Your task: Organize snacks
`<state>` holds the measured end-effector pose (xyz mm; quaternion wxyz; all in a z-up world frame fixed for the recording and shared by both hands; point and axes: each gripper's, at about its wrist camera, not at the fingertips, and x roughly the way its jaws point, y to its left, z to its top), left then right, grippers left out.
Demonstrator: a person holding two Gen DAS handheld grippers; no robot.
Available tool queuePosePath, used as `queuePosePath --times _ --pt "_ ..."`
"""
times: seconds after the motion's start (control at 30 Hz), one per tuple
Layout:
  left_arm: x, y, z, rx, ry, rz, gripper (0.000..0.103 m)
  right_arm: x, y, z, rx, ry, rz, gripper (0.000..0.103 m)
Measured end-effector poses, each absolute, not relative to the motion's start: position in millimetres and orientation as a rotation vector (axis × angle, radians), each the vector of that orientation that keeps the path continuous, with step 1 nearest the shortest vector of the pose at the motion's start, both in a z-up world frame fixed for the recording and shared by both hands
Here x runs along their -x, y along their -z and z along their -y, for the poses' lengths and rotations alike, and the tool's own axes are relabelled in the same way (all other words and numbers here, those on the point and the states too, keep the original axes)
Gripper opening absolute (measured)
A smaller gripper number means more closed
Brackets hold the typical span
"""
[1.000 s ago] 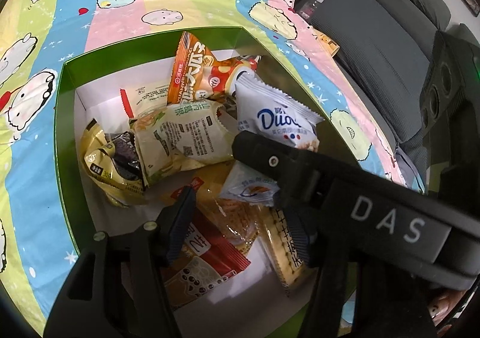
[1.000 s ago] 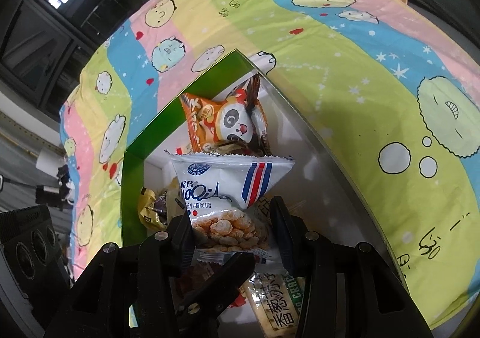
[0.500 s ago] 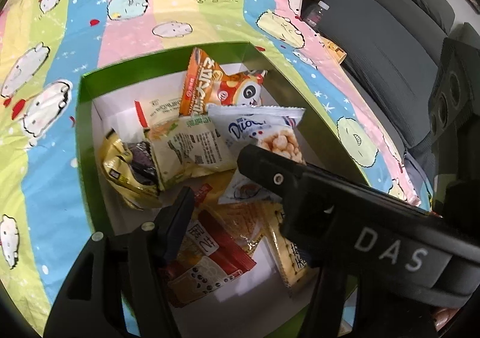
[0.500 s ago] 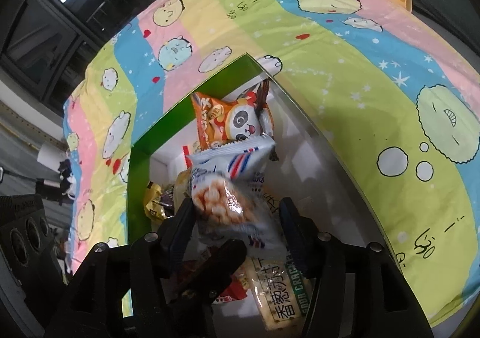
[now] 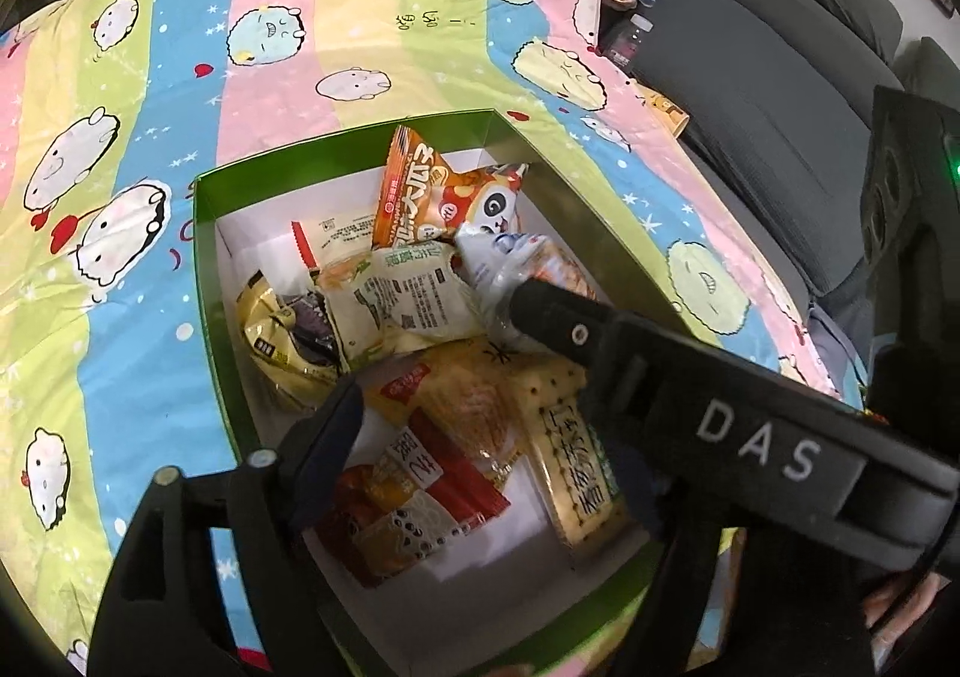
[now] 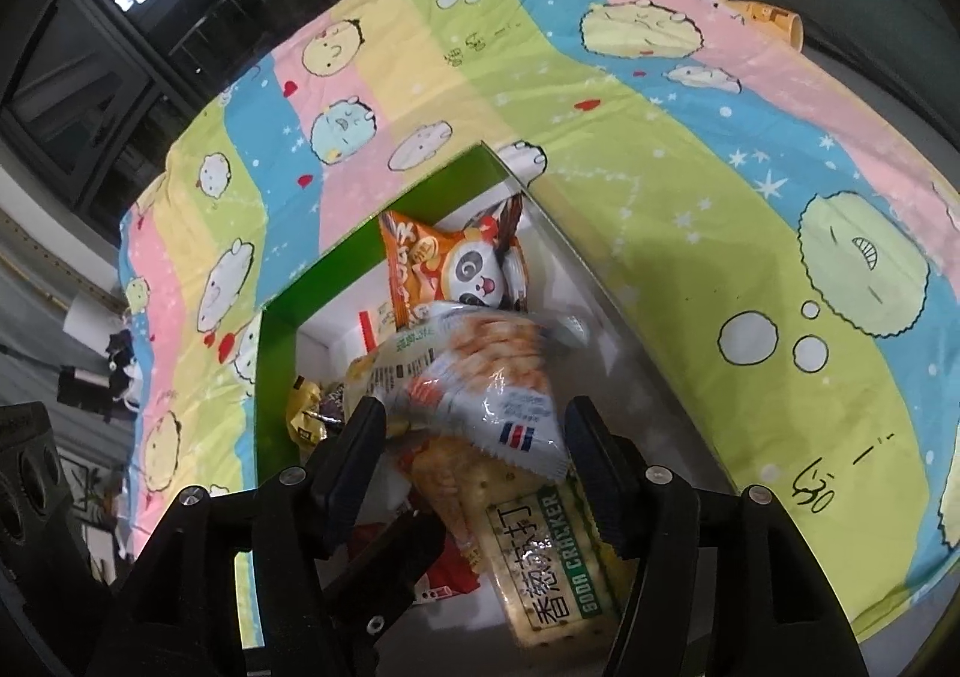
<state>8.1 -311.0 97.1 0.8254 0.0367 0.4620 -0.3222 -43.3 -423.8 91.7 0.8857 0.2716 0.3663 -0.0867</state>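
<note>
A green box with a white inside (image 5: 204,257) (image 6: 273,353) lies on the cartoon bedsheet and holds several snack packets. A white-and-blue puffed-snack bag (image 6: 492,377) (image 5: 510,263) has dropped onto the pile, lying loose between my right gripper's (image 6: 471,437) open fingers. An orange panda bag (image 5: 432,191) (image 6: 444,275) leans at the far end. A soda cracker pack (image 6: 552,557) (image 5: 576,461) lies near. My left gripper (image 5: 456,413) is open and empty above the box; my right gripper's finger (image 5: 576,329) crosses its view.
A pale green-white packet (image 5: 402,305), a yellow-and-dark packet (image 5: 282,341) and a red-yellow packet (image 5: 420,491) fill the box. The striped sheet (image 5: 270,77) surrounds it. A grey sofa (image 5: 780,77) stands to the right, with a small bottle (image 5: 630,32) at its edge.
My right gripper opened and let go of the white-and-blue bag, which tipped over onto the pile in the box. Both grippers have drawn back and upward from the box.
</note>
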Motion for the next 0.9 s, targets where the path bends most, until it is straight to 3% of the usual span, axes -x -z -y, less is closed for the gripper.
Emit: queuePosePath --times 0.3,0.4,0.57,0.9 --pt "16.9 -132.6 294.1 -0.105 0.64 -0.868 0.102 67.9 -119.8 415.3 -0.525 0.181 -0.658 0.081" --pt "23.3 -141.1 287.1 -0.104 0.653 -0.862 0.103 78.0 -132.4 405.0 -0.475 0.201 -0.614 0.089" --pt "33.7 -151.8 273.1 -0.063 0.623 -0.826 0.103 95.3 -150.6 391.2 -0.406 0.219 -0.547 0.095" --pt "42.9 -161.5 253.2 -0.032 0.523 -0.786 0.103 129.1 -181.0 362.1 -0.315 0.23 -0.434 0.097"
